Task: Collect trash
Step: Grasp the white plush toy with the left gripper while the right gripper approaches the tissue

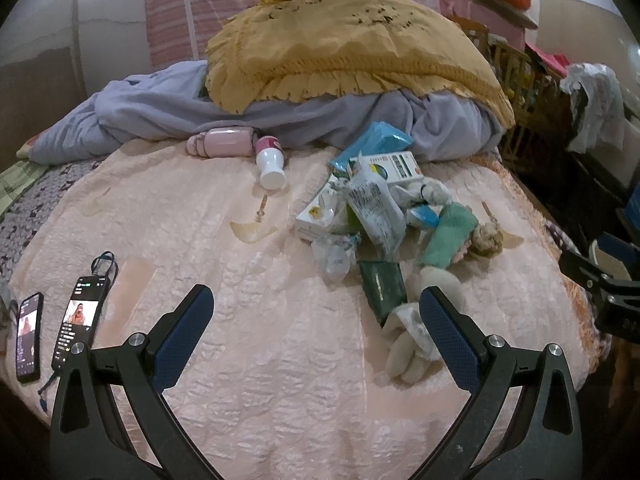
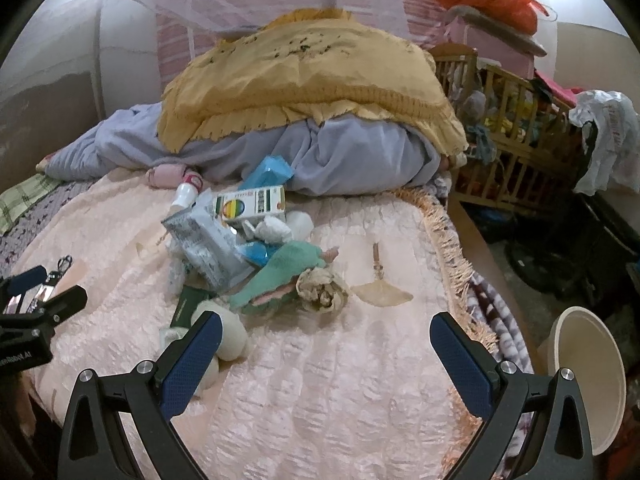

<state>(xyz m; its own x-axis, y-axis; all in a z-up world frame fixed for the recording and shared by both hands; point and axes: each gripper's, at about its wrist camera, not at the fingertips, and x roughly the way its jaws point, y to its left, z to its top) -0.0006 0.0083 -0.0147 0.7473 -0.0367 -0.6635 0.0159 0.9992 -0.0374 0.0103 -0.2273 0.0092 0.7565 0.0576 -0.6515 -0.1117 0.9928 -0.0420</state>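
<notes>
Pink bedspread (image 1: 240, 280) carries two phones (image 1: 76, 320) at left, which I leave. Left claw (image 1: 316, 320) gapes empty; the trash pile (image 1: 372, 216) lies ahead. Right claw (image 2: 326, 348) gapes too; bin (image 2: 588, 376) waits rightward.

Dark green packet (image 1: 382, 286) partly buried, perhaps a wrapper.

Both wrist views are aimed low across the pink bedspread (image 1: 240, 360) toward the headboard-end bedding, from just above its near edge. Left view is set nearer the left side. Right view is offset toward the right edge, with the bin (image 2: 588, 376) seen. The trash pile (image 1: 372, 216) (image 2: 240, 240) is shared.
</notes>
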